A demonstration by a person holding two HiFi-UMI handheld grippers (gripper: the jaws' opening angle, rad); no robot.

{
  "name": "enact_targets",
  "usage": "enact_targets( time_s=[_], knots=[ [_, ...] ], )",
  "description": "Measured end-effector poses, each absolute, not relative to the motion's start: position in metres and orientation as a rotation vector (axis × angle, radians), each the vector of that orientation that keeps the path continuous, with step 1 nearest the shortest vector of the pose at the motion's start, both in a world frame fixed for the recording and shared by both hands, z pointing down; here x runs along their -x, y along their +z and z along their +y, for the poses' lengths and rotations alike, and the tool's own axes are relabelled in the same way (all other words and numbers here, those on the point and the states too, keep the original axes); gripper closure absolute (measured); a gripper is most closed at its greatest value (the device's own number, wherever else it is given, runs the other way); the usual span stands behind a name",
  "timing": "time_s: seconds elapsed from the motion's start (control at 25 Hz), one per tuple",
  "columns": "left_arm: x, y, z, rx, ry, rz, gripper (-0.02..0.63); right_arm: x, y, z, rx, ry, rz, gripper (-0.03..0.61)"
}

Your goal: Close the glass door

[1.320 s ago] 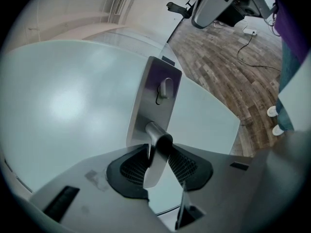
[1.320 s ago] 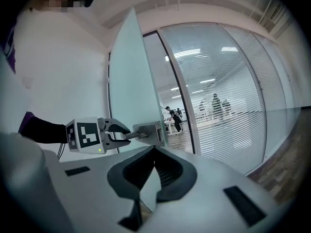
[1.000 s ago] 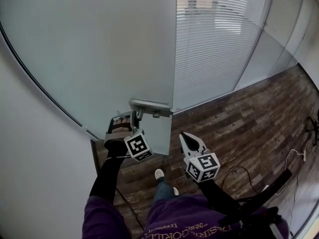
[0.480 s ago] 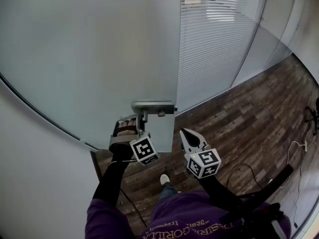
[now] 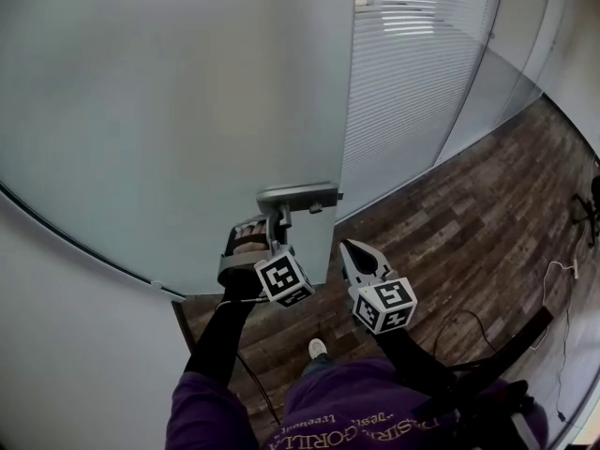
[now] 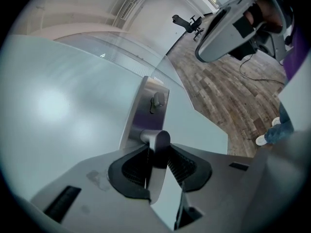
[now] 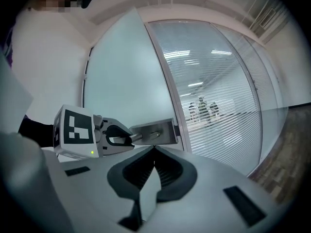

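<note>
Two grippers: the left gripper pinches the bar of the door handle, and its jaws have just been closing on that bar. The right gripper is pressed together and empty, just to the right of the handle.
Task's thing: the frosted glass door carries the handle near its free edge.
Done: the handle is taken, so I judge the closing is under way.
Left: the door does not seem latched. Right of the handle its edge stands before a partition with blinds; whether it meets a frame I cannot tell.
Around: wooden floor below the handle, and a cable well to its right.
In the way: nothing shows against the door's edge. The person's shoe, below the handle, is the nearest thing.
</note>
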State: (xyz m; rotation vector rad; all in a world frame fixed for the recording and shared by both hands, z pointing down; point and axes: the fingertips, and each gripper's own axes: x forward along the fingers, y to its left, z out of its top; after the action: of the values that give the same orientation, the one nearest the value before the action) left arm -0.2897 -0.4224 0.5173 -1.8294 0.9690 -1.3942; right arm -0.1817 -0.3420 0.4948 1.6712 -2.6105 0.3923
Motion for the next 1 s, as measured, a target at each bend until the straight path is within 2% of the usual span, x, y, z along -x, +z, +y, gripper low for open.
enact_targets(
  time_s=[0.64, 1.0],
  knots=[
    [0.285, 0.492, -0.524, 1.864, -1.377, 0.96, 0.508, 0.188, 0.478, -0.421, -1.749, 0.428, -2.52, 0.581],
    [0.282, 0.506, -0.551, 1.848, -1.405, 1.014, 0.508, 0.184, 0.485, -0.471, -1.63, 0.391, -2.603, 0.581]
  ],
)
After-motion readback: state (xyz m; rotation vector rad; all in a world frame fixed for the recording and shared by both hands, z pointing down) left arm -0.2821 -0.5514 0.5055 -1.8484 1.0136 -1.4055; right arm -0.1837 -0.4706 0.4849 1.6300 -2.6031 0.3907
